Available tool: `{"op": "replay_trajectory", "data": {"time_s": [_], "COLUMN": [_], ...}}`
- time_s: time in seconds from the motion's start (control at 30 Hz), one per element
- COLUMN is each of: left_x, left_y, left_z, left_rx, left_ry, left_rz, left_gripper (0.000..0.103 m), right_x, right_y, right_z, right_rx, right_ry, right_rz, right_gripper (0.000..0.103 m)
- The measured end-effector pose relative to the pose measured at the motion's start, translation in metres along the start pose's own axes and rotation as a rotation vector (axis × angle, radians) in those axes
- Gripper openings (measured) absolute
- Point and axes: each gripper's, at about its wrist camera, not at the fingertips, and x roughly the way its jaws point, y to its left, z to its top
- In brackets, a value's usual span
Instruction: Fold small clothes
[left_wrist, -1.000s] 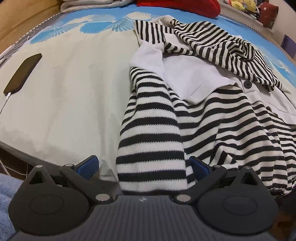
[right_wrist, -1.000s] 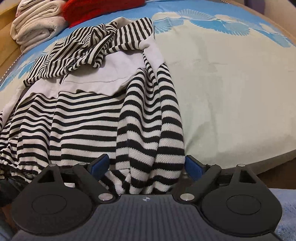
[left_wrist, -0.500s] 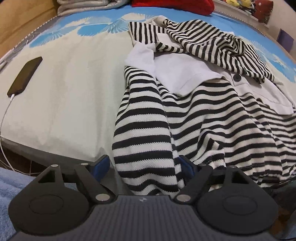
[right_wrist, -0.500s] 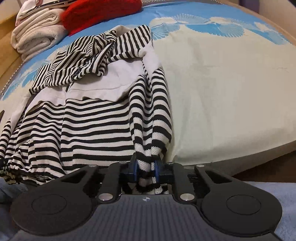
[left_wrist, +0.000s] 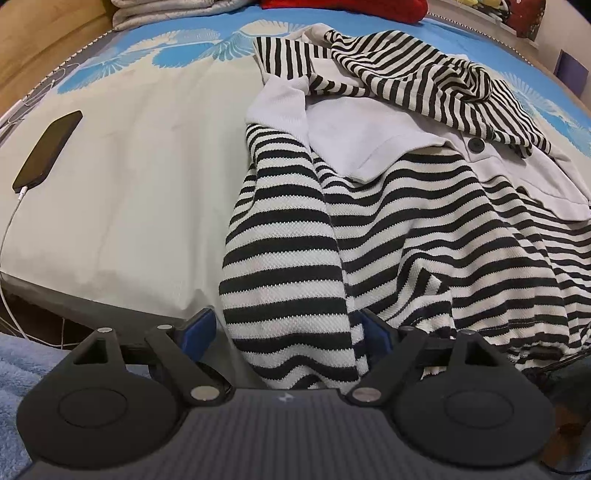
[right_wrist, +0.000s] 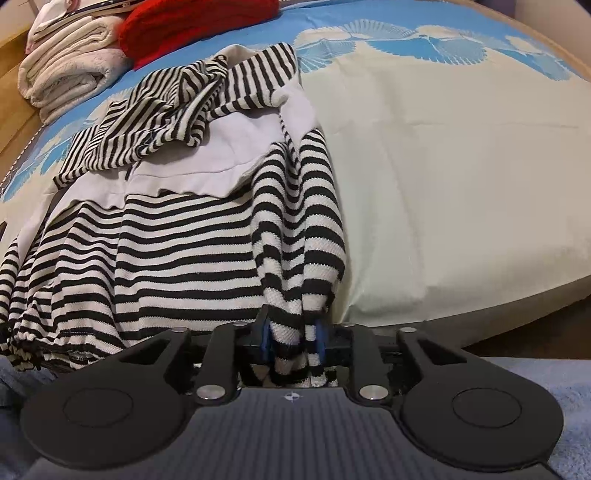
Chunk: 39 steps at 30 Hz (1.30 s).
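A black-and-white striped top with a pale grey upper panel lies spread on the bed, its hem hanging over the near edge. In the left wrist view its left sleeve hangs between the blue pads of my left gripper, which is open around it. In the right wrist view the top lies to the left, and my right gripper is shut on the bunched end of the right sleeve at the bed's edge.
The bed has a pale sheet with blue leaf print. A black phone on a white cable lies at its left. Folded white towels and a red garment sit at the far end. Blue carpet lies below.
My right gripper closed on the right sleeve's end. My left gripper moved in around the left sleeve, its jaws narrowing a little but still open.
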Motion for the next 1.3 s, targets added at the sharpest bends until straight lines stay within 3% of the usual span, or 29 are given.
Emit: {"op": "replay_trajectory", "data": {"time_s": [0.17, 0.2, 0.23, 0.3, 0.4, 0.63, 0.87, 0.97, 1.13, 1.23, 1.3], "left_x": [0.0, -0.001, -0.003, -0.009, -0.028, -0.085, -0.117, -0.134, -0.145, -0.124, -0.094], "left_y": [0.0, 0.0, 0.0, 0.001, 0.005, 0.015, 0.031, 0.037, 0.039, 0.036, 0.033], "left_z": [-0.003, -0.004, -0.005, -0.005, -0.001, -0.003, -0.039, -0.037, 0.025, 0.095, 0.153], "left_rx": [0.0, 0.003, 0.009, 0.004, -0.042, -0.042, -0.072, -0.096, -0.088, -0.071, -0.075], "left_ry": [0.02, 0.025, 0.026, 0.036, 0.003, -0.093, -0.065, -0.074, -0.118, -0.116, -0.1], "left_rz": [-0.014, -0.021, -0.036, -0.063, -0.074, -0.185, -0.273, -0.321, -0.383, -0.382, -0.354], "left_gripper": [0.087, 0.082, 0.064, 0.024, 0.009, 0.008, 0.008, 0.008, 0.008, 0.008, 0.008], "right_x": [0.007, 0.008, 0.007, 0.001, -0.018, -0.078, -0.116, -0.13, -0.139, -0.125, -0.094], "right_y": [-0.001, 0.001, 0.004, 0.007, 0.002, -0.026, -0.049, -0.054, -0.042, -0.027, -0.014], "right_z": [-0.003, -0.004, -0.005, -0.004, 0.003, 0.022, -0.013, -0.019, 0.029, 0.092, 0.15], "right_rx": [0.027, 0.012, -0.001, -0.003, 0.047, 0.161, 0.202, 0.233, 0.219, 0.178, 0.142], "right_ry": [0.039, 0.05, 0.052, 0.044, -0.001, -0.123, -0.103, -0.104, -0.125, -0.127, -0.111], "right_rz": [0.026, 0.034, 0.038, 0.053, 0.105, 0.236, 0.271, 0.274, 0.284, 0.276, 0.246], "right_gripper": [0.039, 0.029, 0.018, 0.014, 0.012, 0.009, 0.009, 0.009, 0.009, 0.009, 0.008]}}
